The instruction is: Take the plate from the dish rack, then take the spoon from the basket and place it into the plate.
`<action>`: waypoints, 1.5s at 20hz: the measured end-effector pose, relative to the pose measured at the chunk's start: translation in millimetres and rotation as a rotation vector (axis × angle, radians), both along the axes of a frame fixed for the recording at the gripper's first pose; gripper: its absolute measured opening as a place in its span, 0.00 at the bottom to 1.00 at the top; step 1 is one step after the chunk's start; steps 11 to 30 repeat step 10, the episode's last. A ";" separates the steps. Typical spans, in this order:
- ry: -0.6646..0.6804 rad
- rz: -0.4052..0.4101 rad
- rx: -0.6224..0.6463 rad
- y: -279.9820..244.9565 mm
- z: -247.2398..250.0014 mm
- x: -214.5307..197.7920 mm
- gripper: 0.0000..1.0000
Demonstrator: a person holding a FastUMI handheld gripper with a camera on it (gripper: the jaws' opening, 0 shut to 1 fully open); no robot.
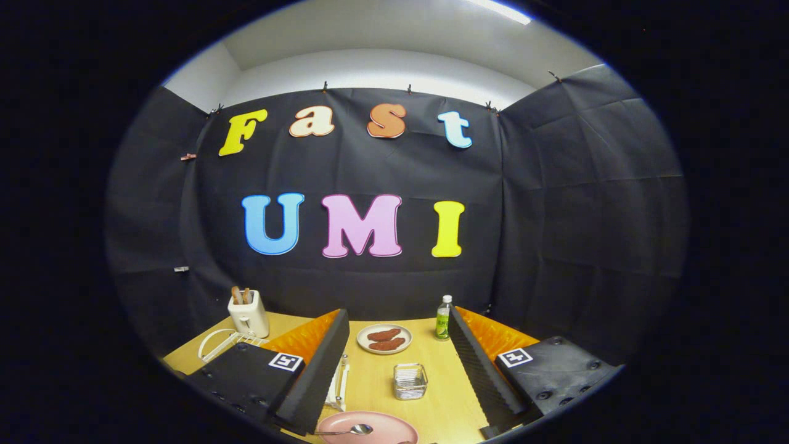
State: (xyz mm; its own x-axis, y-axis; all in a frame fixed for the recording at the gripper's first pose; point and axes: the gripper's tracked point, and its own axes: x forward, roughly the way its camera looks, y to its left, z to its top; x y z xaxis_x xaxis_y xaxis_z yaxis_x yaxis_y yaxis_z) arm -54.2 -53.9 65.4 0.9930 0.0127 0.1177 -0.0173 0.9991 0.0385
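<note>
A pink plate (376,427) lies on the wooden table between my two fingers, close below the gripper (397,376). A metal spoon (351,430) rests in the plate, its bowl near the plate's middle and its handle pointing toward the left finger (317,370). The fingers stand wide apart with nothing between the pads, so the gripper is open. A small wire basket (410,380) sits on the table just ahead of the plate. The white dish rack (225,342) stands behind the left finger, partly hidden by it.
A white plate with brown sausages (384,338) lies farther ahead. A green-labelled bottle (443,318) stands beside the right finger's tip. A white toaster with bread (248,312) stands at the back left, by the rack.
</note>
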 end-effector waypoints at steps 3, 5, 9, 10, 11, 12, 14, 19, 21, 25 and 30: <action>0.017 -0.021 0.015 -1.5 -6.2 -0.7 0.98; 0.022 -0.021 0.014 -0.8 -8.8 -0.6 0.98; 0.028 -0.006 -0.006 8.9 -12.8 1.3 0.98; 0.029 -0.001 -0.005 11.2 -13.6 2.5 0.98; 0.029 -0.001 -0.005 11.2 -13.6 2.5 0.98; 0.029 -0.001 -0.005 11.2 -13.6 2.5 0.98; 0.029 -0.001 -0.005 11.2 -13.6 2.5 0.98; 0.029 -0.001 -0.005 11.2 -13.6 2.5 0.98; 0.029 -0.001 -0.005 11.2 -13.6 2.5 0.98; 0.029 -0.001 -0.005 11.2 -13.6 2.5 0.98; 0.029 -0.001 -0.005 11.2 -13.6 2.5 0.98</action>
